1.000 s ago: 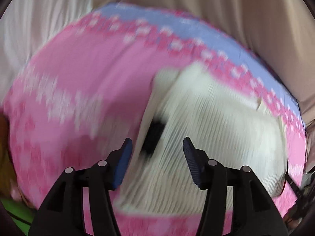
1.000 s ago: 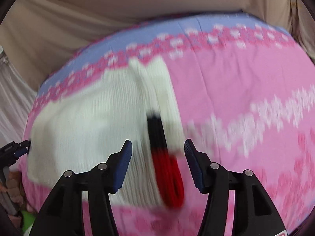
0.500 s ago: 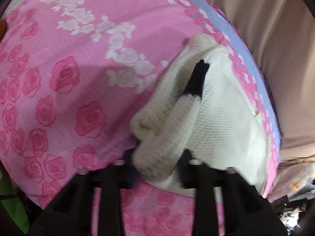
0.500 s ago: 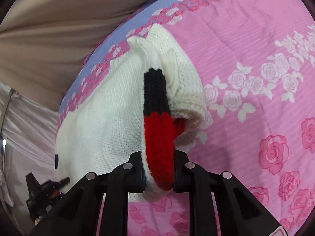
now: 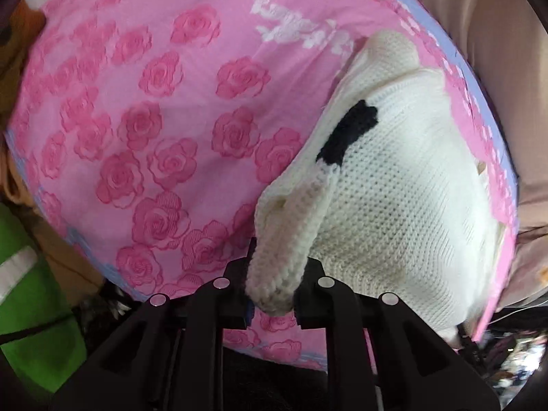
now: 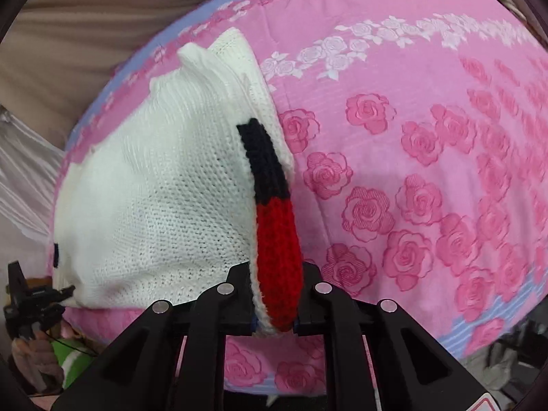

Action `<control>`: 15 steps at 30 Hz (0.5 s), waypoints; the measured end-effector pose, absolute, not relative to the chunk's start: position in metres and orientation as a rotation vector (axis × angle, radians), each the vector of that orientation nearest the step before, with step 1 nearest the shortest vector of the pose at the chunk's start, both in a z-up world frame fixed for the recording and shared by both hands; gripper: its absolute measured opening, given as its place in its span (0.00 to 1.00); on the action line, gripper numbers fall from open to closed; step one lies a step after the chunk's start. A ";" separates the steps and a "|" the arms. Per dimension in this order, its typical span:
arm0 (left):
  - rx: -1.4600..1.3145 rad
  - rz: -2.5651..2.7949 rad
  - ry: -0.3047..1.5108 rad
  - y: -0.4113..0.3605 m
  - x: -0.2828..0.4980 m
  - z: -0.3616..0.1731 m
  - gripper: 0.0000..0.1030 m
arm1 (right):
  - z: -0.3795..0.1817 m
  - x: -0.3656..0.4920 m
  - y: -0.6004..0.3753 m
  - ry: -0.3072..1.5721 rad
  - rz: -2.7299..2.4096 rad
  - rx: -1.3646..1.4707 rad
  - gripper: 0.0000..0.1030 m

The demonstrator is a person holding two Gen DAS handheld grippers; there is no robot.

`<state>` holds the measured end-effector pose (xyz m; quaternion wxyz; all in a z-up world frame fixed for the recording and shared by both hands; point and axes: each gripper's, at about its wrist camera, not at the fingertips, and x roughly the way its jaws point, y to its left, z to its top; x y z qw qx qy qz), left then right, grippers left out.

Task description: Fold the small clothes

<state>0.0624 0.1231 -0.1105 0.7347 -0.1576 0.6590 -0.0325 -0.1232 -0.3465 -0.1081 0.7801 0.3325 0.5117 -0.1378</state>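
The left gripper (image 5: 272,296) is pressed onto a cream edge of the sweater (image 5: 394,212), low centre of the left view. The right gripper (image 6: 275,304) is pinched on the red-and-black trimmed edge of the same sweater (image 6: 161,205), low centre of the right view. Both held edges are lifted clear of the surface; the remainder of the knit lies spread toward the upper right in the left view and the centre left in the right view. A black band (image 5: 349,133) is noted on the raised fold.

The step in hand is judged to be a fold of the lifted edge across the body. For a clean result, both edges should be kept level and taut, carried together, and laid so that the trim lines up with the opposite side before release. Uneven height is judged likely to skew the crease, and the loose knit may stretch if pulled hard.

The surface is a pink sheet (image 5: 154,120) printed with roses, with a lilac border (image 6: 486,328). Beige fabric (image 6: 85,34) is seen beyond it at upper left of the right view. A green item (image 5: 30,284) is seen at lower left of the left view.
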 end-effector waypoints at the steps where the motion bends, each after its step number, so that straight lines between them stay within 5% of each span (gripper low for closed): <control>1: -0.344 -0.075 1.447 0.121 0.063 -0.104 0.16 | -0.104 -0.121 -0.348 1.108 -0.291 0.721 0.19; 4: -0.334 -0.131 1.351 0.116 0.065 -0.058 0.23 | -0.073 -0.112 -0.351 1.060 -0.298 0.625 0.28; 6: -0.281 -0.141 1.268 0.108 0.072 -0.029 0.37 | -0.056 -0.098 -0.357 1.011 -0.296 0.601 0.53; 7: -0.264 -0.146 1.228 0.102 0.079 -0.021 0.50 | -0.054 -0.090 -0.360 0.999 -0.292 0.592 0.56; 10: -0.211 -0.142 1.188 0.074 0.113 -0.028 0.59 | -0.064 -0.047 -0.365 1.015 -0.295 0.555 0.56; 13: -0.172 -0.113 1.236 0.051 0.149 -0.063 0.52 | -0.080 -0.011 -0.368 1.030 -0.293 0.557 0.51; 14: -0.162 -0.115 1.256 0.046 0.157 -0.072 0.41 | -0.084 -0.003 -0.367 1.036 -0.267 0.563 0.25; 15: -0.150 -0.128 1.290 0.040 0.165 -0.083 0.19 | -0.088 0.006 -0.364 1.057 -0.250 0.551 0.14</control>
